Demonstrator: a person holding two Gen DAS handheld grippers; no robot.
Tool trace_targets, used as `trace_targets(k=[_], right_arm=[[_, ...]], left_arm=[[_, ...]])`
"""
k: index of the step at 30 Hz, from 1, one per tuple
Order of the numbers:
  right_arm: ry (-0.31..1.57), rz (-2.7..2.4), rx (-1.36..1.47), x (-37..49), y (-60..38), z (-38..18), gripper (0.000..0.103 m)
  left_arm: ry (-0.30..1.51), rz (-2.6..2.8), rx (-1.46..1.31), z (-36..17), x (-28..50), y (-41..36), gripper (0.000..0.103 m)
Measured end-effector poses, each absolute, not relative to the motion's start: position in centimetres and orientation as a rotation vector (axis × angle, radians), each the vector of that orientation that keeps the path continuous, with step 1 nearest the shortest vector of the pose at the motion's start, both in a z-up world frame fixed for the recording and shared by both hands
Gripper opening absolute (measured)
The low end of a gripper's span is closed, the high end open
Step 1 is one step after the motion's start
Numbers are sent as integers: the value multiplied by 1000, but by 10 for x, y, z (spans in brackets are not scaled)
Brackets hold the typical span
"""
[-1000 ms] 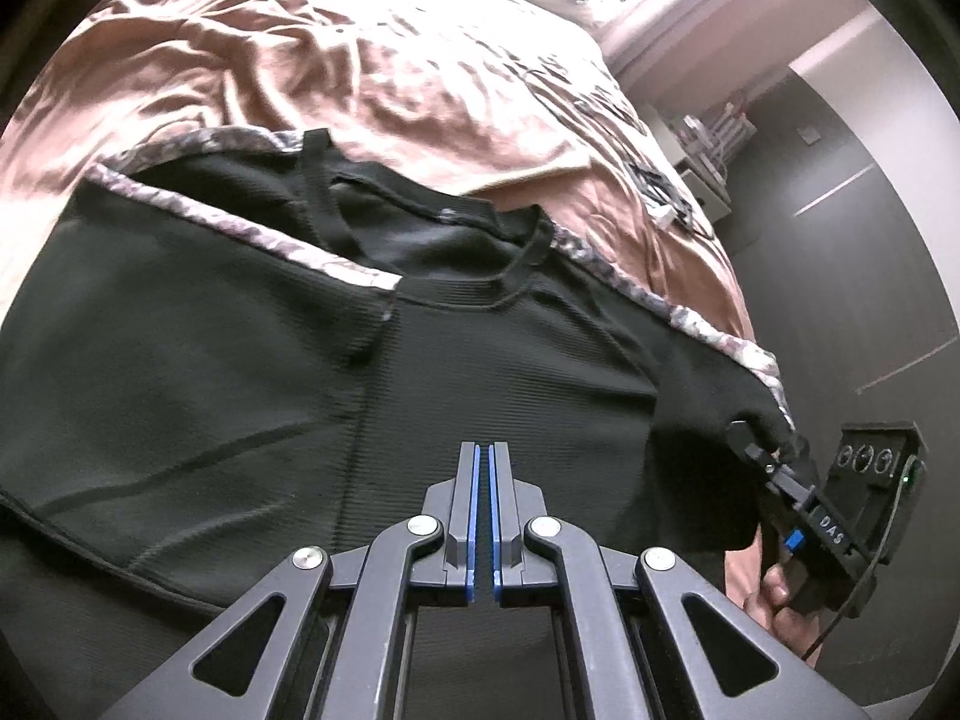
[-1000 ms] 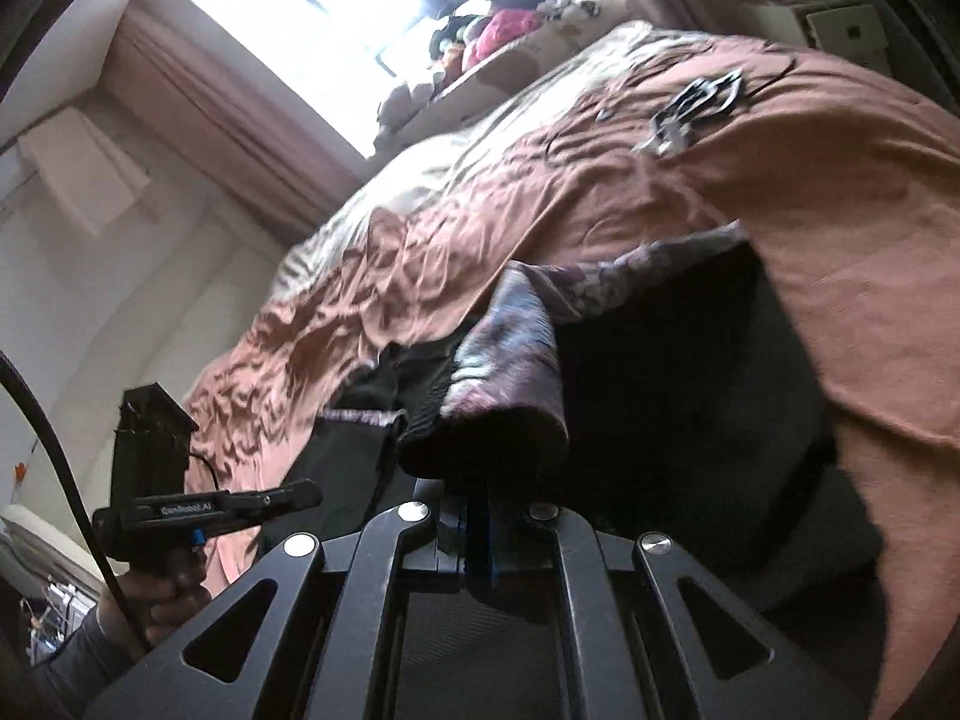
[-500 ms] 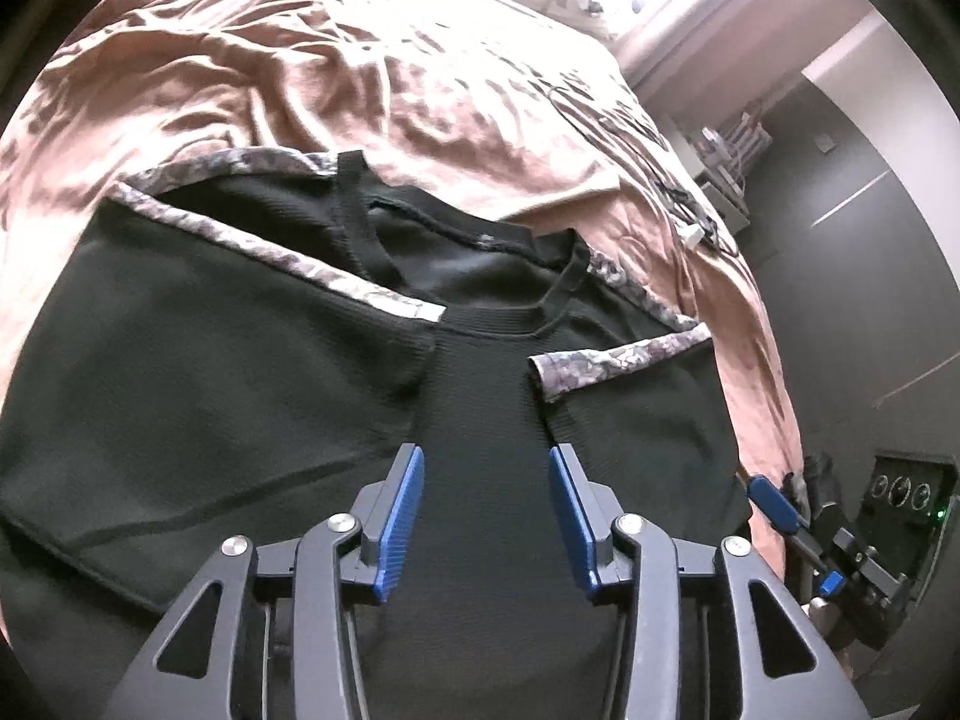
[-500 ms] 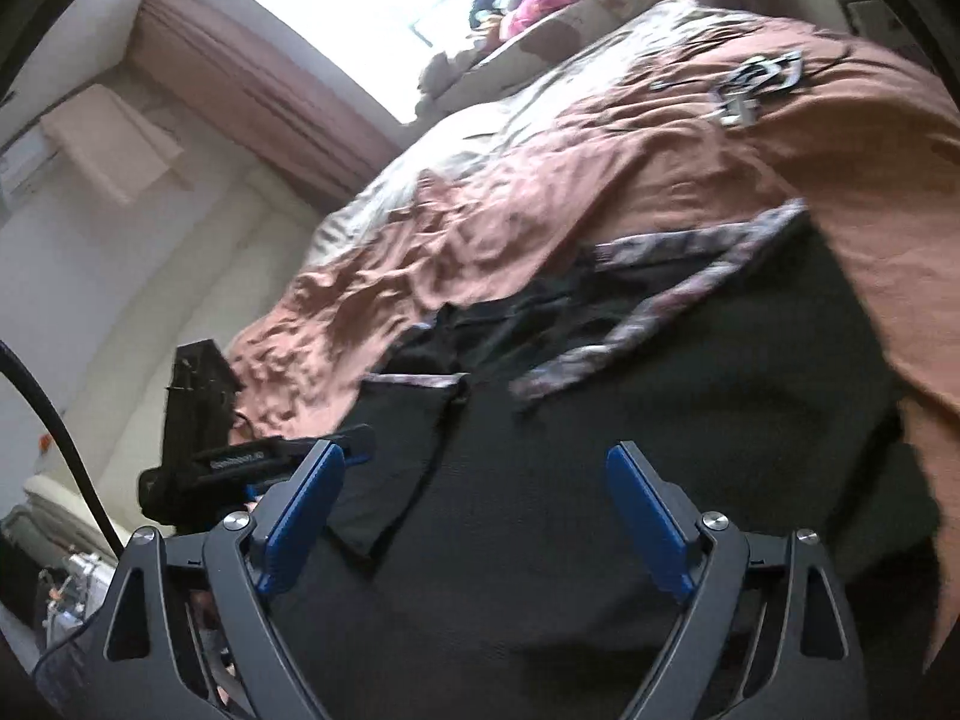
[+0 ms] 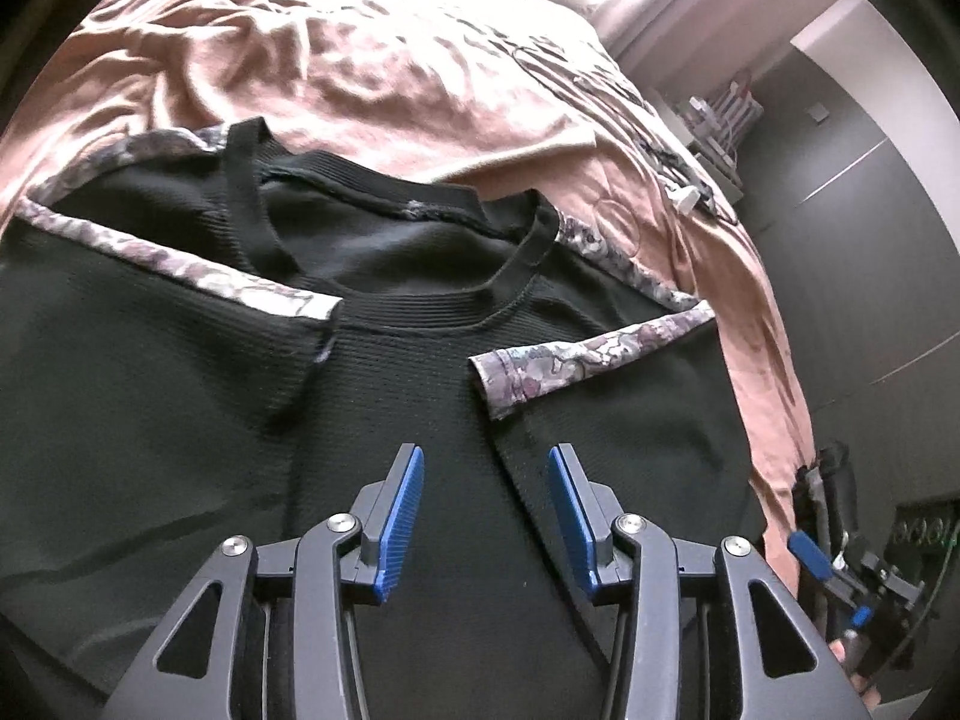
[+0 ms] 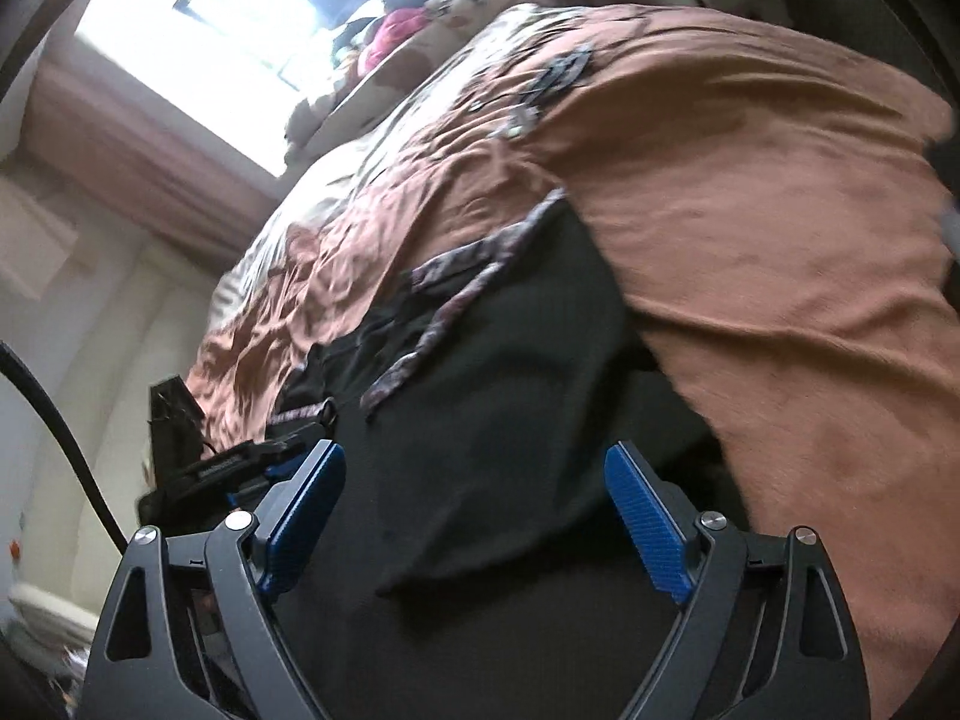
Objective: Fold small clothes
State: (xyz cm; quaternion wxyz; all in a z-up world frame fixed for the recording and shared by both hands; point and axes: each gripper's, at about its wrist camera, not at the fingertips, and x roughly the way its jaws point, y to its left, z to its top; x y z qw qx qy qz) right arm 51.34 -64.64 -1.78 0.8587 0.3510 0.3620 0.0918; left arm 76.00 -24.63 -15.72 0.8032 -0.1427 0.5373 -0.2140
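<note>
A black ribbed T-shirt (image 5: 420,372) with floral sleeve trim lies flat on the bed, neckline toward the far side. Both sleeves are folded inward over the body: the left cuff (image 5: 180,264) and the right cuff (image 5: 576,360) lie as pale floral bands. My left gripper (image 5: 485,456) hovers open over the shirt's chest with nothing between its blue pads. My right gripper (image 6: 474,450) stands wide open over the shirt (image 6: 498,408) near its right side, also holding nothing. The right gripper (image 5: 840,576) shows at the bed's edge in the left wrist view.
A rumpled brown bedspread (image 5: 390,60) covers the bed around the shirt. A charger and cables (image 5: 684,198) lie further back on the right. A bright window (image 6: 240,30) and soft toys sit beyond the bed. Dark wall panels (image 5: 870,240) stand to the right.
Both grippers went from shut to open. The right one let go of the right sleeve, which now lies folded across the shirt. Both grippers have drawn back from the cloth.
</note>
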Motion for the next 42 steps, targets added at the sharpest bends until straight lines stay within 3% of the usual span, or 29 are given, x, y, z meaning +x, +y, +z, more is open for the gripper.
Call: trace_targets(k=[8,13,16,17,19,23,38,42], right_arm=[[782,131,863,500,-665,-37,83],[807,186,974,505,-673,-51,70],[821,186,1000,509,-681,-59,68],[827,179,1000,509,-682,-61,68],[825,178,1025,510,-687,-65,66],[808,182,1074,506,-694,-69,65],[836,140,1087,500,-692,-68,60],[817,112,1026,492,-694,-49,60]], left_arm=[[1159,-445,-248,-171,776,-267,46],[1142,-448,-209,-177,783,-275,46],[1128,-453,-185,-179,786,-283,45],[1122,-456,-178,-179,786,-285,43],[1115,-467,-150,-178,785,-291,16],[1084,-481,-94,-171,782,-295,9],[1111,-363,-43,-170,790,-273,8],[1159,-345,-88,-174,788,-270,15]])
